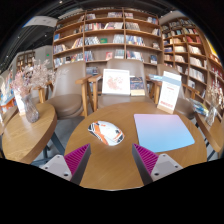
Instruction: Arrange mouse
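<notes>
A white mouse with orange and dark markings point(105, 132) lies on the round wooden table point(110, 165), just ahead of my fingers and a little toward the left one. A pale blue mouse pad point(163, 131) lies flat on the table to the mouse's right, beyond my right finger. My gripper point(111, 162) is open and empty above the near part of the table, its magenta pads point(77, 157) spread wide apart. Nothing stands between the fingers.
Wooden chairs point(92, 95) stand behind the table, with upright cards point(116, 81) and a standing sign point(169, 92) near its far edge. A second table with a flower vase point(29, 105) is at the left. Bookshelves point(110, 40) line the back wall.
</notes>
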{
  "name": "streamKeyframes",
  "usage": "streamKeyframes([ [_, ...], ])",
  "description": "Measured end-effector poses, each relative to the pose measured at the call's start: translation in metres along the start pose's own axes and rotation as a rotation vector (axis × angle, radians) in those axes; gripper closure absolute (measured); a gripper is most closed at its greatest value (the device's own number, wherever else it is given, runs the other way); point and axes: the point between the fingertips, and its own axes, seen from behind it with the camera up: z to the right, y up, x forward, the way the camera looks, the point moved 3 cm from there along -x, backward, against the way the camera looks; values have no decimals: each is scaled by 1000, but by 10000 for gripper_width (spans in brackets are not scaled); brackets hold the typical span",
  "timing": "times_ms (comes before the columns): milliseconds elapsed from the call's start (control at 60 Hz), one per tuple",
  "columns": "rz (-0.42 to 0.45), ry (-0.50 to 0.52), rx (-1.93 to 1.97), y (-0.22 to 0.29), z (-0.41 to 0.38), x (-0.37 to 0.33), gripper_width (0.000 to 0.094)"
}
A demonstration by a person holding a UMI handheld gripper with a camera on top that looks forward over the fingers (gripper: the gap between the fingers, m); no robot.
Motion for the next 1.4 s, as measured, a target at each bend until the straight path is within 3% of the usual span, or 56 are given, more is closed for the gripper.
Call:
streamKeyframes([
  [850,-89,-5,0,38,0,139,82],
  [1233,-103,-55,15,52,12,160,87],
  [1317,-106,-43,32,51,8,161,203],
  [1383,-102,-62,39,53,12,162,444],
  [1400,-103,-75,42,53,16,162,445],
])
